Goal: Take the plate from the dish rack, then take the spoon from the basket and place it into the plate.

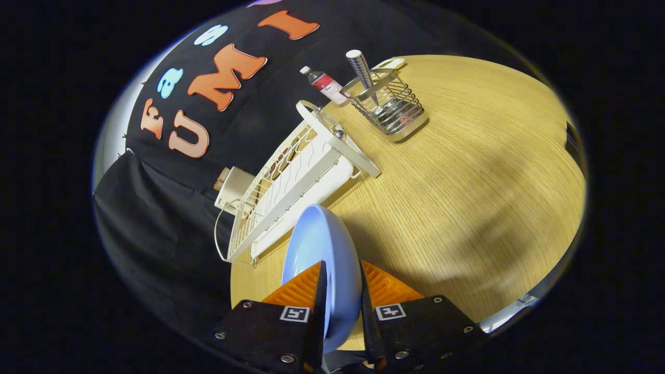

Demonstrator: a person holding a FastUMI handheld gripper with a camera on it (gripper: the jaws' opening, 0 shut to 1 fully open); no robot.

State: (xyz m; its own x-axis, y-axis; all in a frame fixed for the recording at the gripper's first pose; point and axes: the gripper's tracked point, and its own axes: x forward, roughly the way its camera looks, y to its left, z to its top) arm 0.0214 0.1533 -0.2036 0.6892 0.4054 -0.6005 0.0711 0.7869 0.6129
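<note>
Gripper (340, 291) is clamping the plate (323, 249), one finger pressing each face near the rim; plate is standing on edge between the fingers, lifted clear of the rack (291, 182). Rack is lying just beyond the plate on the table (467, 171), its slots empty. Basket (389, 106) is sitting farther along the table past the rack, with a checked handle (359, 67) sticking up out of it. Bottle (324, 84) is standing just beside the basket, by the booth wall.
</note>
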